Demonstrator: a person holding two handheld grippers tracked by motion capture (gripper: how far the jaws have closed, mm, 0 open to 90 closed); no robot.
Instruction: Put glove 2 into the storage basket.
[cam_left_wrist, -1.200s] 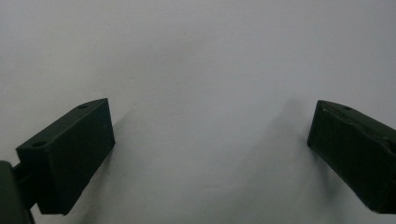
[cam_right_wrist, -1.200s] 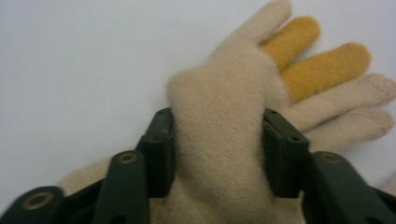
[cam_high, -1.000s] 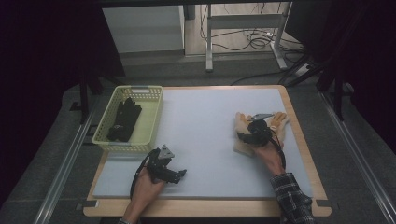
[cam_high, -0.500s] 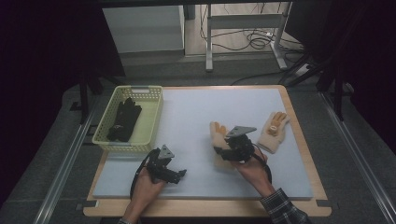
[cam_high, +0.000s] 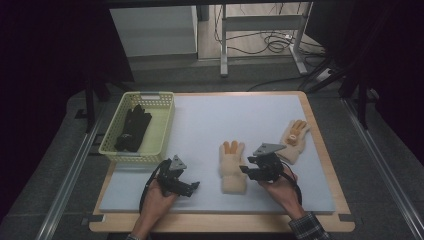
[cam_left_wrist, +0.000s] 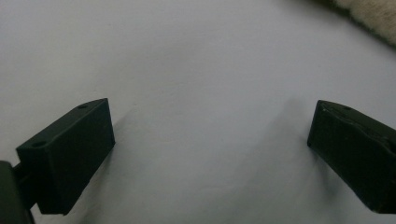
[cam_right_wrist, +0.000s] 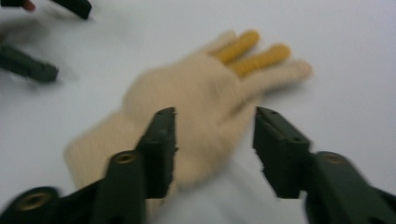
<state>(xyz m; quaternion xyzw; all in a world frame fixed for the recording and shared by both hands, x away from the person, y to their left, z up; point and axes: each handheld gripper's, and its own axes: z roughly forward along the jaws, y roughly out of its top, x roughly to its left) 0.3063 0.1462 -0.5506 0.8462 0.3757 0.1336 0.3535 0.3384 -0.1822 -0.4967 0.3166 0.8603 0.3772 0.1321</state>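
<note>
Just left of the right gripper now lies the cream glove, carried over from beside its mate and let go — a pairing or sorting job, I'd guess. Its jaws stand part-open, empty, the near one against the glove's edge; the left gripper gapes wide over bare mat.

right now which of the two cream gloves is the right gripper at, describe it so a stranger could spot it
On the pale blue mat, look at its front half, just left of the right gripper. The glove lies flat there, fingers pointing away from the person. Unlike the other cream glove near the mat's right edge, it sits mid-mat, beside the open gripper.
</note>
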